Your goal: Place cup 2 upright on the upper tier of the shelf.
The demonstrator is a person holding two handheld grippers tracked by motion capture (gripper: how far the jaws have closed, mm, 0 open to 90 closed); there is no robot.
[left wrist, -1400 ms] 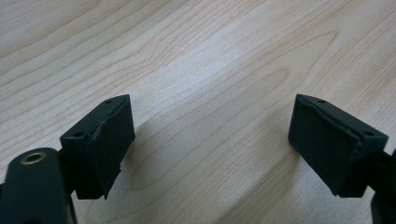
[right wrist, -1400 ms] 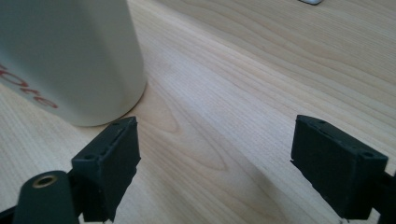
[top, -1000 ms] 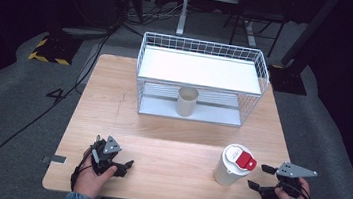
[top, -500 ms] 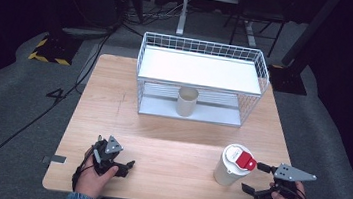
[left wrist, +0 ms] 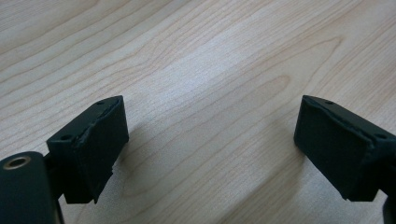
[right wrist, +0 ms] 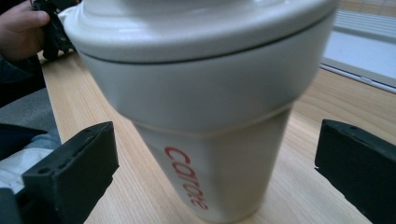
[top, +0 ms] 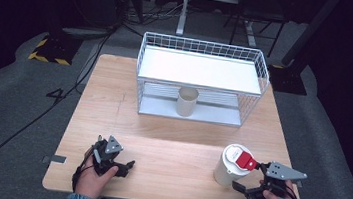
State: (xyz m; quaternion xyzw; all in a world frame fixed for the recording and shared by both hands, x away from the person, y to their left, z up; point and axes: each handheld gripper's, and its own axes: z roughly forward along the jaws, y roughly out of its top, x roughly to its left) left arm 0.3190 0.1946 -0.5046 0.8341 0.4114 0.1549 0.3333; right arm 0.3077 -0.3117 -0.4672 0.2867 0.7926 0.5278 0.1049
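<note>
A white lidded cup with a red tab on its lid and red lettering stands upright near the table's front right. My right gripper is just right of it and open. Its jaws have just been opening, and in the right gripper view the cup stands between the two pads with a gap on each side. My left gripper rests at the front left in a hand. It is open over bare wood, with nothing between its pads.
A white wire rack with a flat white shelf stands at the back of the wooden table. A beige cup stands upright under that shelf. The table's front edge is close to both hands.
The right gripper has opened and slid a little left toward the white cup. The left gripper and the cup have stayed put.
</note>
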